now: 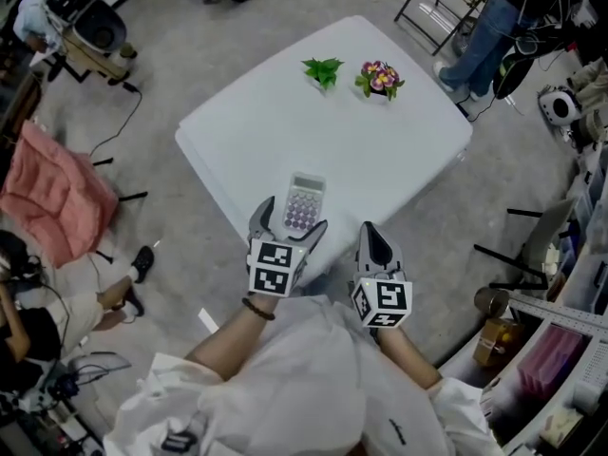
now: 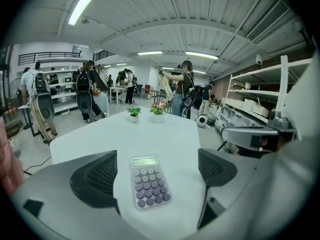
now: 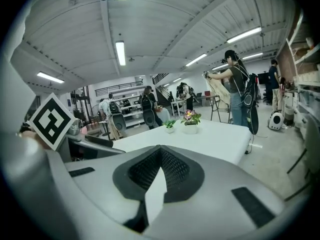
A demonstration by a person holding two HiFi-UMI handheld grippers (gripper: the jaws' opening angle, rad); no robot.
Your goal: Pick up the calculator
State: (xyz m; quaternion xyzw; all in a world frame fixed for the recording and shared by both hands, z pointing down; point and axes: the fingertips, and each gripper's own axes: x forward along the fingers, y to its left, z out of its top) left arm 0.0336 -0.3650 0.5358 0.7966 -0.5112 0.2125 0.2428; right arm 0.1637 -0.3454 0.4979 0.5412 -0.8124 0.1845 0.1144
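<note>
The left gripper [image 1: 291,218] stands wide open; the small pale rectangular calculator with round purple keys [image 2: 148,181] lies flat on the white bench [image 1: 399,150] between its jaws, touching neither; the right gripper [image 1: 372,232], just beside the left, is closed on nothing.

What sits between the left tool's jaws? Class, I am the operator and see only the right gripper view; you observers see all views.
Observer: A calculator lies flat on the white table between the left tool's open jaws, touching neither jaw.
Operator: Where is my right tool relative to it?
Observer: In the head view, the right tool is at the table's near edge, to the right of the calculator and apart from it.
</note>
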